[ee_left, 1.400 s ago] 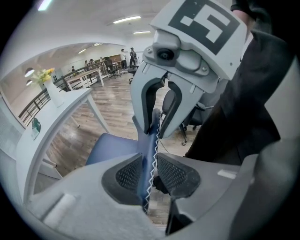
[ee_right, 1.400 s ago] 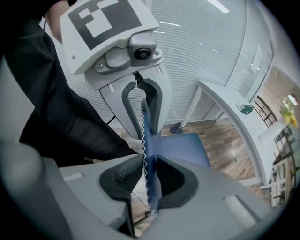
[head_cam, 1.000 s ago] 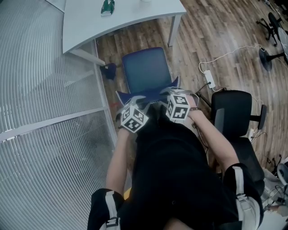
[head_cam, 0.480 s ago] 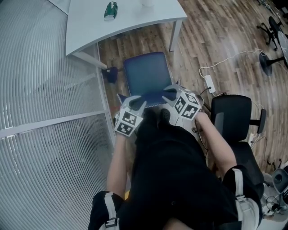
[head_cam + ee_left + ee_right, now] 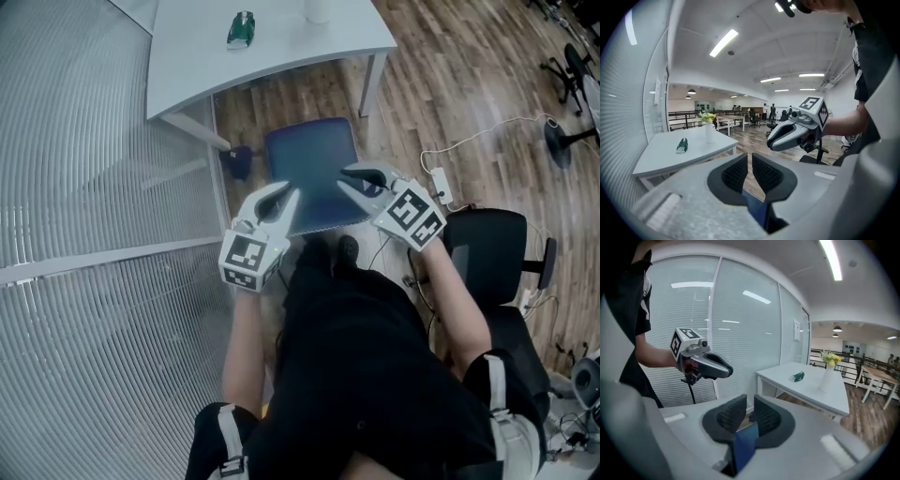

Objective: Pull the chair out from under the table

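Observation:
The blue chair [image 5: 314, 173] stands out from under the white table [image 5: 272, 47], its seat fully in sight in the head view. Both grippers hang in the air above the chair's near edge and touch nothing. My left gripper [image 5: 284, 194] is over the seat's left corner, my right gripper [image 5: 347, 180] over its right side. Both pairs of jaws are closing to a narrow gap, with nothing between them. A strip of blue chair [image 5: 757, 211] shows below the left jaws, and blue chair [image 5: 745, 446] also shows under the right jaws. Each gripper view shows the other gripper alongside.
A green object [image 5: 241, 28] and a white vase [image 5: 317, 9] stand on the table. A glass wall with blinds [image 5: 84, 187] runs along the left. A black office chair [image 5: 487, 244] stands at the right, beside a power strip [image 5: 438, 171] with its cable on the wood floor.
Both grippers have let go of the chair's backrest and risen well above it, moving a little apart. The chair has stayed in place.

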A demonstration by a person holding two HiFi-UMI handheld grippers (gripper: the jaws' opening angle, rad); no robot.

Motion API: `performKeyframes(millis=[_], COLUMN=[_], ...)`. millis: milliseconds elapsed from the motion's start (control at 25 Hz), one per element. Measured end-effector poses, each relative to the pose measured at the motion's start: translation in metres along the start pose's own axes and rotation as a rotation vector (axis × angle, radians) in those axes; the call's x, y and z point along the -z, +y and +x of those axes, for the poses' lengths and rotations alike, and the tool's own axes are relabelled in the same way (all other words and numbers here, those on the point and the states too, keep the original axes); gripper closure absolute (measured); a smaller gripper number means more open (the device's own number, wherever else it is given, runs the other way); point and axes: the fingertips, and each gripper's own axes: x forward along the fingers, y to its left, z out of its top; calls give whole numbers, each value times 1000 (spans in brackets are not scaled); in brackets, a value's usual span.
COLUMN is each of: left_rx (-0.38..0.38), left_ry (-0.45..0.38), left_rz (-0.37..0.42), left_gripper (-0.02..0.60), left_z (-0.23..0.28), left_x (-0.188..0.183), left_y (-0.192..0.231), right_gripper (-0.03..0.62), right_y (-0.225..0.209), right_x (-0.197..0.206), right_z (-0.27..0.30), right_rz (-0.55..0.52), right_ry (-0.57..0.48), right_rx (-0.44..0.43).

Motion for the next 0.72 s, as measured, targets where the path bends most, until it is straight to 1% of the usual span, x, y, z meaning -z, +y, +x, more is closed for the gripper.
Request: performKeyframes(millis=[80,200,320,440,560,720], left_rx=[-15,-41,-62,-71,-80,-107], left_ry=[-48,-107,-136,-141,-163,-186], left_rz=[-9,-28,-18,1,-7,-25], left_gripper=[548,555,558,560,563,571], left_z=[-3,-4,-4,-4,-2,0], left_x=[-22,-50,-69,-75,-78,-85], left_y=[7,19,28,32,34,37], right_gripper=[551,591,591,591,592,594], right_y=[-10,-29,-42,-45,-46,-55], right_x=[-16,-35,-51,-63,-71,-80], right_z=[-5,-13,-18,-21,-23,-32], right_rz=[17,52,77,71,59,45], right_ry=[-48,-101,-135,-158,-181,-189], right_rx=[21,66,89,82,74,95])
